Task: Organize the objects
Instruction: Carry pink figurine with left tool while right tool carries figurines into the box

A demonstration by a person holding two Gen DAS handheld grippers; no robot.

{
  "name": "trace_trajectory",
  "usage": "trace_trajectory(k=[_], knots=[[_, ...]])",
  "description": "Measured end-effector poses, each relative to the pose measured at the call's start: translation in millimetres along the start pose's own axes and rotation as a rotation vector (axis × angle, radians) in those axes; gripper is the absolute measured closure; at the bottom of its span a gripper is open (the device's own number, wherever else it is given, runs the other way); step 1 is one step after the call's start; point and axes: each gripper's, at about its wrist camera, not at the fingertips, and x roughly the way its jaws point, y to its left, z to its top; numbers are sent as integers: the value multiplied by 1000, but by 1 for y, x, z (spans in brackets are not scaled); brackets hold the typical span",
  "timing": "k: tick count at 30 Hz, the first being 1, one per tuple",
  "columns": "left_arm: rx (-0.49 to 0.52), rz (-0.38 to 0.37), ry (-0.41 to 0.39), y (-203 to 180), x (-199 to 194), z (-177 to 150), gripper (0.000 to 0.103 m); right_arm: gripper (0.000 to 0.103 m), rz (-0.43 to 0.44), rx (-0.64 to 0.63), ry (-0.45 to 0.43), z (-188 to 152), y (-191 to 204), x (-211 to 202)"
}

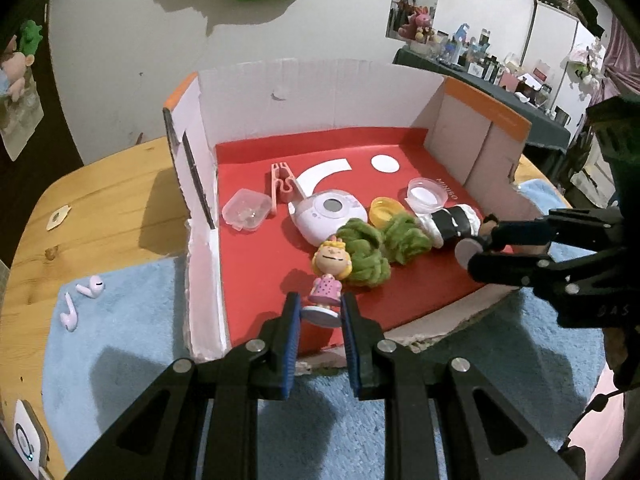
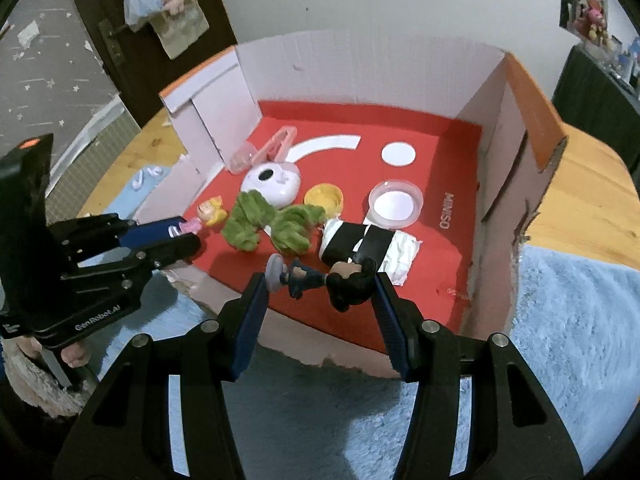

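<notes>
A cardboard box (image 1: 304, 92) (image 2: 360, 60) with a red floor holds several small objects. My left gripper (image 1: 320, 312) is shut on the round base of a blonde girl figurine in a pink dress (image 1: 330, 276) (image 2: 208, 212) at the box's front edge. My right gripper (image 2: 320, 284) (image 1: 480, 252) is shut on a dark-haired figurine in dark clothes (image 2: 320, 276), lying sideways between the fingers, head against the right finger, grey base against the left. Two green fuzzy lumps (image 1: 380, 244) (image 2: 272, 224) lie between the figurines.
Inside the box: a white round device (image 1: 328, 216), a pink clip (image 1: 282, 184), a clear case (image 1: 244, 210), a yellow lid (image 1: 384, 210), a clear lid (image 1: 426, 194), a black-and-white roll (image 1: 452, 224). Two pink earbuds (image 1: 82, 300) lie on the blue mat (image 1: 132, 320).
</notes>
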Motion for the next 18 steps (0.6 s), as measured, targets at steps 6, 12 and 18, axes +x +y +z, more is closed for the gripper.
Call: trace_trajectory(k=[6,12,18], knots=[[-24,1,23,6,10,7,82,52,-6,4,31,1,-3,12],[-17,35,20,5,18,9,82,52,-4,14,17,1,-7,16],[-33,24,9,1,18,8,82,52,-22,21,-13,-1,-4,20]])
